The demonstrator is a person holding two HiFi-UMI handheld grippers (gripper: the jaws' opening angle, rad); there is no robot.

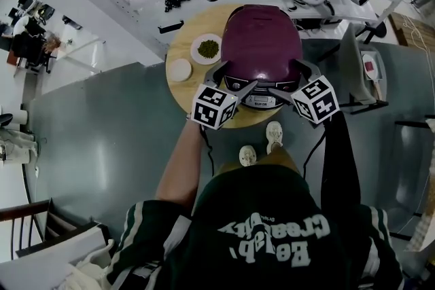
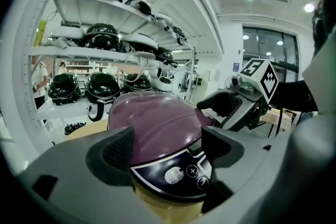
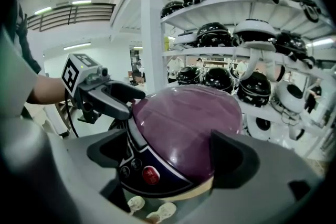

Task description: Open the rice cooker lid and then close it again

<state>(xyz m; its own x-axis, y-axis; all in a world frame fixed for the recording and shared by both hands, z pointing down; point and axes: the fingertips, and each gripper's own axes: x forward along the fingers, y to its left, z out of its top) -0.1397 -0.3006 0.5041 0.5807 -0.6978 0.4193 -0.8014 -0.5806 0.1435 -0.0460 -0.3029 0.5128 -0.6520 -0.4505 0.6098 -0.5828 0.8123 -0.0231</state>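
The rice cooker (image 1: 262,54) has a glossy purple lid (image 2: 152,120) that lies closed, and it stands on a round wooden table (image 1: 178,90). Its dark control panel (image 3: 144,168) faces me. My left gripper (image 1: 234,78) is at the cooker's front left corner, and in its own view the left gripper (image 2: 168,149) stands open with the panel's edge between the jaws. My right gripper (image 1: 289,77) is at the front right corner. The right gripper (image 3: 173,157) is wide open astride the lid's front, not pressing on it. Each gripper shows in the other's view.
A white plate with green contents (image 1: 208,48) and a small white dish (image 1: 180,69) sit on the table left of the cooker. White shelves with black helmets (image 3: 252,86) stand behind. A stand with a grey board (image 1: 363,71) is at the right.
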